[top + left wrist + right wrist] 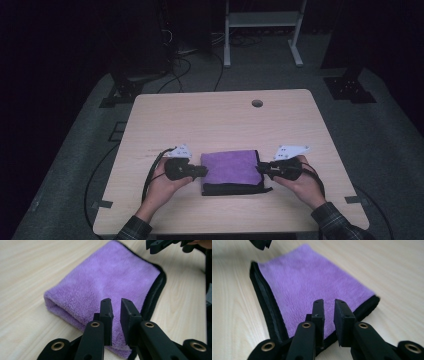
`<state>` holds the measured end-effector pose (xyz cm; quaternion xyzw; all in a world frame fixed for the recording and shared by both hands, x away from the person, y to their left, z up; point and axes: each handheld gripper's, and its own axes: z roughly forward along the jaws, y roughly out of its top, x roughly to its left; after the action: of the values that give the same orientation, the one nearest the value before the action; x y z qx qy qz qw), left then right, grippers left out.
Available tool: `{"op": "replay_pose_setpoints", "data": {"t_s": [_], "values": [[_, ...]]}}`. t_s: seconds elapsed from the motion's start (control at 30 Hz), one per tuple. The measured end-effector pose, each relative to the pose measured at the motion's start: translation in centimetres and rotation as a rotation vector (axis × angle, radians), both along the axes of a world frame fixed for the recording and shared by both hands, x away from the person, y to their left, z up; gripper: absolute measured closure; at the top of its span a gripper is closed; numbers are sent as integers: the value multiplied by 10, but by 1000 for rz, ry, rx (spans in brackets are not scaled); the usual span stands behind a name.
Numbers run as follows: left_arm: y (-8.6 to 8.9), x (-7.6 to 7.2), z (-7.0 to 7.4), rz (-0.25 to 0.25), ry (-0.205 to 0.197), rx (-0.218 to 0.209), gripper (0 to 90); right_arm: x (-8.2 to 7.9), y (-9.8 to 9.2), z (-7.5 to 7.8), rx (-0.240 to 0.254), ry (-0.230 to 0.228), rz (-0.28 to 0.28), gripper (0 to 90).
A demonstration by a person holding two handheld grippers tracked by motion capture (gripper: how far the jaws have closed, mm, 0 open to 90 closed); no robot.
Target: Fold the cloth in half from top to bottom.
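While the folded purple towel (231, 167) lies between them, both tools, left (204, 171) and right (260, 168), stand slightly parted, empty.

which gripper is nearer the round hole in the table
Right. The right gripper sits at the purple towel's right edge, under the hole; the left gripper is at its left edge, farther off.

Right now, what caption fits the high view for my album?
Two hand-held tools, left tool and right tool, flank a folded purple towel on a wooden table.
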<state>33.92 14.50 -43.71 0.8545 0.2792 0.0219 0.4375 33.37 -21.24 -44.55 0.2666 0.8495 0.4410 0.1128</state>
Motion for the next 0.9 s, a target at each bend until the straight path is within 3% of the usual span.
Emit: {"op": "replay_pose_setpoints", "data": {"t_s": [0.33, 0.5, 0.7, 0.8, 0.9], "values": [[-9, -25, -23, -55, 48, 83, 784, -21, 9, -17, -88, 62, 105, 800], [-7, -28, -23, -49, 50, 63, 762, -28, 9, -19, -96, 58, 113, 788], [3, -29, -14, -15, 8, 46, 600, -26, 1, -14, -77, 8, 67, 635], [11, -29, -12, 21, -21, 45, 440, -22, -8, -12, -44, -30, 2, 515], [23, -28, -9, 67, -46, 47, 342, -19, -17, -10, -29, -58, -61, 444]]}}
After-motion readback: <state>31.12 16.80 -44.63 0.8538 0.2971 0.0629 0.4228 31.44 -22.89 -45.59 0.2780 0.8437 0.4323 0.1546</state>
